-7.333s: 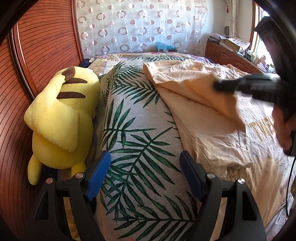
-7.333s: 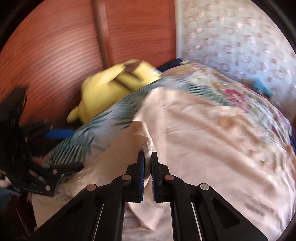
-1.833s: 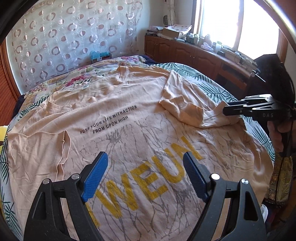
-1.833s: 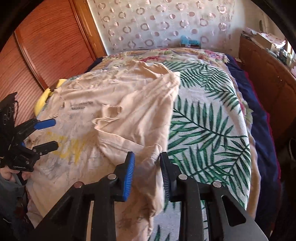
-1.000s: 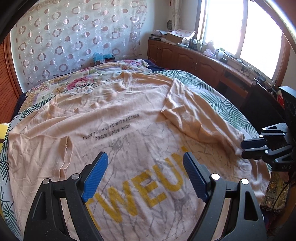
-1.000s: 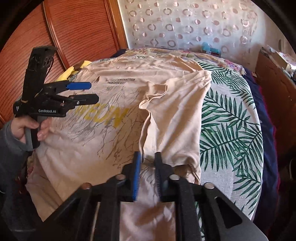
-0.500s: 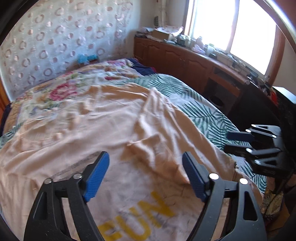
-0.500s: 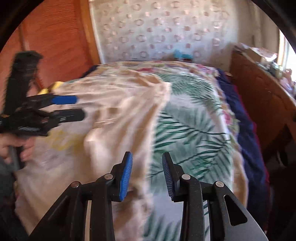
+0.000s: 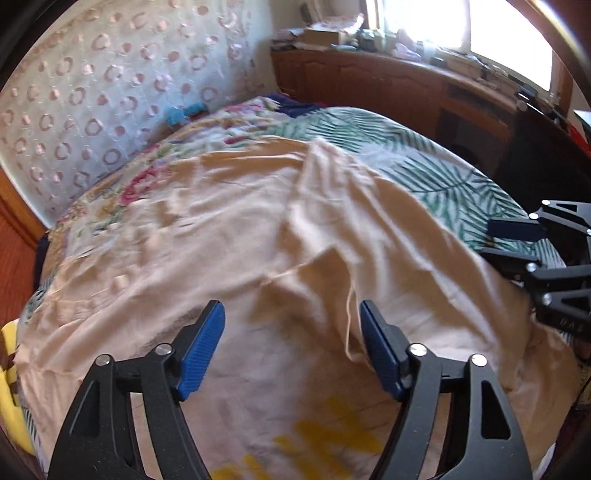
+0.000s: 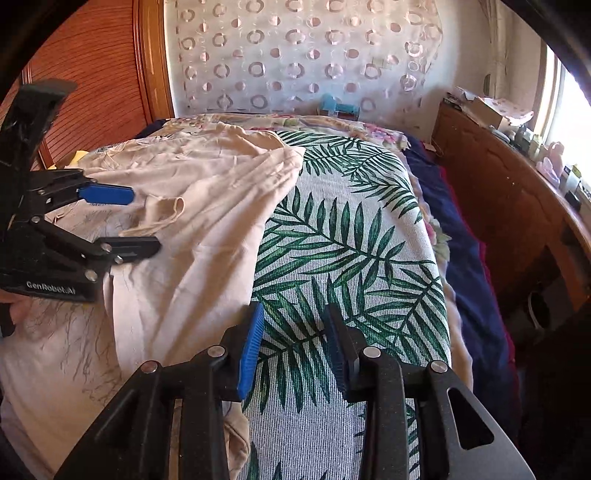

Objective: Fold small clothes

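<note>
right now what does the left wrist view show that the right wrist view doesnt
Only the left wrist view shows the yellow print on the peach t-shirt, and the bright window above the wooden counter.

Only the right wrist view shows the slatted wooden panel at the left, the navy blanket along the bed's far side, and the shirt's folded-in sleeve cuff.

Both show the t-shirt spread on the palm-leaf cover, the circle-patterned curtain, and both hand-held grippers: the left hand-held gripper, closing over the shirt without pinching it, and the right hand-held gripper, open over bare cover.
</note>
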